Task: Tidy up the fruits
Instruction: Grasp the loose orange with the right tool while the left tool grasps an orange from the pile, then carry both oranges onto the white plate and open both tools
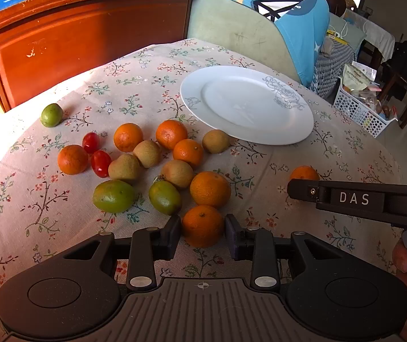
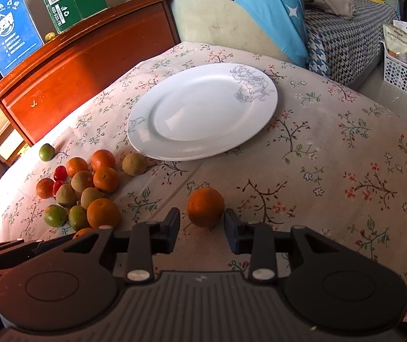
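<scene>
A white plate (image 1: 246,105) (image 2: 203,111) lies empty on the floral tablecloth. Left of it lies a pile of fruit: several oranges, brown fruits, green fruits and two red tomatoes (image 1: 96,154). My left gripper (image 1: 202,229) is open, with the nearest orange (image 1: 202,225) between its fingertips; contact is not clear. My right gripper (image 2: 202,225) is open, with a lone orange (image 2: 205,206) just ahead between its fingertips. That orange also shows in the left wrist view (image 1: 304,173), behind the right gripper's finger (image 1: 354,198).
A single green fruit (image 1: 51,114) lies apart near the table's far left edge. A wooden cabinet (image 1: 89,37) stands behind the table, with a sofa and blue cushion (image 1: 294,22) at the back. A white basket (image 1: 357,108) sits on the floor at right.
</scene>
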`<state>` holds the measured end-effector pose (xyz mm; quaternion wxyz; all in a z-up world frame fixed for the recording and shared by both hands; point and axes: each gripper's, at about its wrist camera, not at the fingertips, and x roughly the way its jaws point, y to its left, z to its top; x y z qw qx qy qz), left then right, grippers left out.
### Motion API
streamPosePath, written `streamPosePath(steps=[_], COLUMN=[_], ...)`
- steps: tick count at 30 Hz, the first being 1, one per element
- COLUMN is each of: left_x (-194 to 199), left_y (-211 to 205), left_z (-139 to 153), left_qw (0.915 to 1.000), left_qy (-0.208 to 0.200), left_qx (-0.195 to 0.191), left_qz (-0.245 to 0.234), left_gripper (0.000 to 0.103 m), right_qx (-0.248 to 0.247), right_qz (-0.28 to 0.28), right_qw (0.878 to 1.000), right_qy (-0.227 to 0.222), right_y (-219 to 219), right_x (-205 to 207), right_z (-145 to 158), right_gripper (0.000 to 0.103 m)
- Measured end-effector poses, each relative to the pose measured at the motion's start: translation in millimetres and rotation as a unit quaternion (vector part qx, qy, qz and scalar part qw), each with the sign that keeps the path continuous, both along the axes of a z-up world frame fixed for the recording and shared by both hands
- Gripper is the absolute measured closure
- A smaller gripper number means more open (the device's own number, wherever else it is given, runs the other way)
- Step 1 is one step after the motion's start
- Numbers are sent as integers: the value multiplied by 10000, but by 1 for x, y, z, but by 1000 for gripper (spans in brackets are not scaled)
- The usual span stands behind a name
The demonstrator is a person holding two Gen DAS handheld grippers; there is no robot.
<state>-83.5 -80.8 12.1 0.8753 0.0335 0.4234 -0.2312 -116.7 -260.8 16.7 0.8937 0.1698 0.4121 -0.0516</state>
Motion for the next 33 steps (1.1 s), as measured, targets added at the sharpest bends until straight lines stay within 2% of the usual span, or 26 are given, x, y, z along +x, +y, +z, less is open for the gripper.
streamPosePath(steps=[2, 6, 11, 23, 28, 33], left_x=[-1, -1, -3, 0, 12, 26], left_y=[0, 1, 5, 16, 13, 10], left_z=[1, 1, 6, 30, 45, 55], left_qw=[10000, 10000, 10000, 9991, 9985, 9984], left_qy=[-18, -30, -60, -253, -306, -417], left_qx=[-3, 14, -42, -301, -426, -354], left_qz=[-20, -3, 33, 130, 131, 150], left_gripper=[73, 73, 73, 73, 73, 73], right_qx=[-4, 69, -84, 2, 183, 149], right_qz=[-26, 18, 164, 397, 488, 648], right_qw=[10000, 10000, 9997, 9983, 9974, 9964], right_qy=[-19, -62, -189, -416, -506, -533], right_y=[0, 1, 7, 14, 9, 5], right_x=[1, 2, 1, 0, 4, 14], right_z=[-1, -2, 2, 27, 39, 50], right_gripper=[66, 78, 79, 79, 79, 79])
